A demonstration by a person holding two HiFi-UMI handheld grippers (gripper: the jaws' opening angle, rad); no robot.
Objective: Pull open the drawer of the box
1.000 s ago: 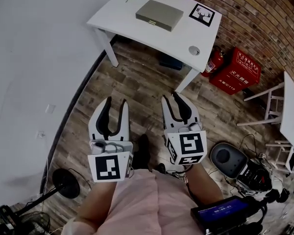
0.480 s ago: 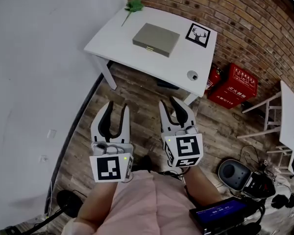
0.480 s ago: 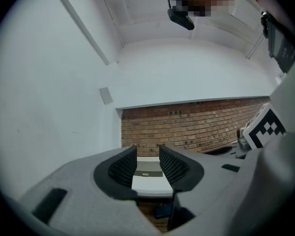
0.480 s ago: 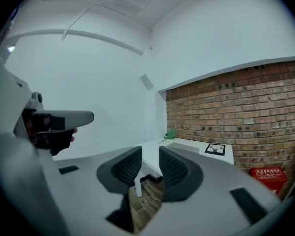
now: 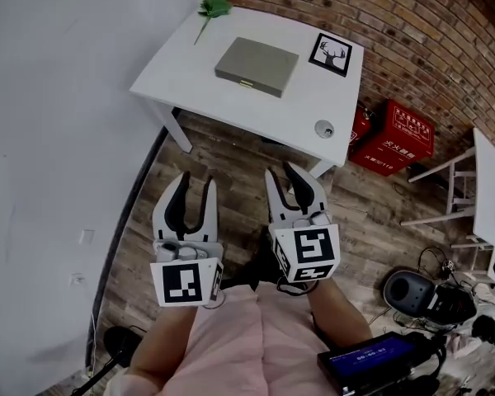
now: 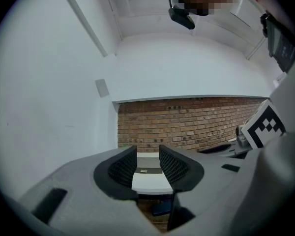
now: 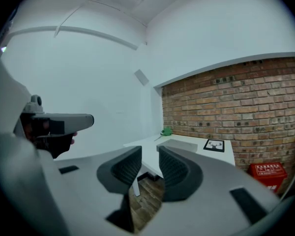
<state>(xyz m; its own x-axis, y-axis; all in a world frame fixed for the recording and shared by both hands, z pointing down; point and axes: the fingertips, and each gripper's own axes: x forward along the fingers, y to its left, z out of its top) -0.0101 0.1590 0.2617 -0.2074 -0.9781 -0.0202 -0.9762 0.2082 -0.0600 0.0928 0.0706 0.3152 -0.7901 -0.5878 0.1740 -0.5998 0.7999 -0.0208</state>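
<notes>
A flat grey box (image 5: 256, 66) with a small brass handle on its near face lies shut on the white table (image 5: 217, 102) ahead. Both grippers hang over the wooden floor, well short of the table. My left gripper (image 5: 196, 179) is open and empty; in the left gripper view its jaws (image 6: 148, 155) frame the box (image 6: 148, 162) far off. My right gripper (image 5: 282, 172) is open too, its jaws having just narrowed slightly with nothing between them. In the right gripper view (image 7: 150, 157) the box (image 7: 178, 144) lies ahead to the right.
On the table are a green leaf (image 5: 214, 7), a deer marker card (image 5: 330, 54) and a small round disc (image 5: 323, 127). A red fire-equipment box (image 5: 400, 136) stands by the brick wall. A white wall runs along the left; gear (image 5: 429, 294) litters the floor at right.
Both grippers have moved forward together towards the table, which now sits lower and nearer in the head view. The floor gear has slid back. The box has not moved on the table.
</notes>
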